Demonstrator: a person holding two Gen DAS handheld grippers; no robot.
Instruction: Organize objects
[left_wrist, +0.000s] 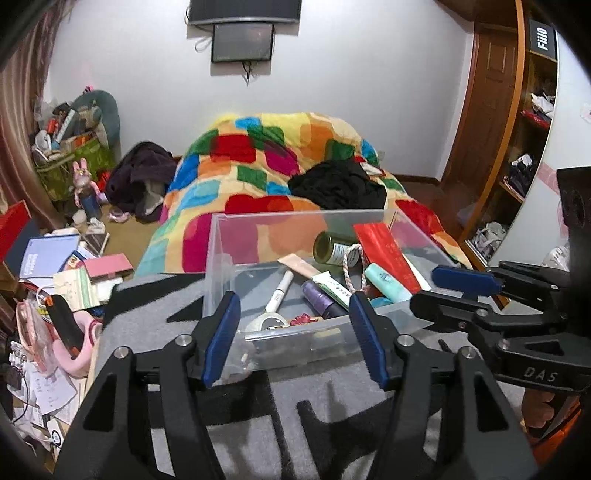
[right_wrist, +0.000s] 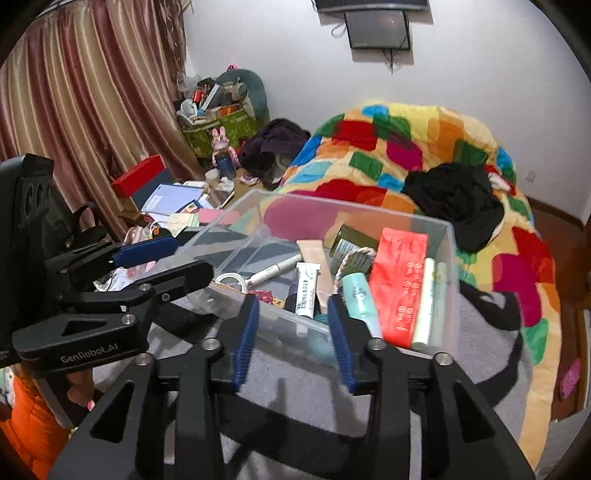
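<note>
A clear plastic box (left_wrist: 218, 258) (right_wrist: 448, 266) sits on a grey and black blanket on the bed. It holds a red packet (left_wrist: 388, 254) (right_wrist: 400, 280), a green bottle (left_wrist: 328, 248) (right_wrist: 349, 242), a teal tube (left_wrist: 388, 282) (right_wrist: 360, 299), a white pen (left_wrist: 279, 293) (right_wrist: 275, 273), a roll of clear tape (left_wrist: 264, 322) (right_wrist: 231, 280) and other tubes. My left gripper (left_wrist: 293, 338) is open and empty at the box's near wall; it also shows in the right wrist view (right_wrist: 166, 262). My right gripper (right_wrist: 293, 339) is open and empty at the near wall, and shows in the left wrist view (left_wrist: 436, 291).
A multicoloured quilt (left_wrist: 266, 162) (right_wrist: 424, 147) with black clothing (left_wrist: 340, 184) covers the bed behind the box. Books, boxes and papers (left_wrist: 55, 258) litter the floor at left. A full green bag (right_wrist: 218, 125) stands by the curtain. Wooden shelves (left_wrist: 532, 129) stand at right.
</note>
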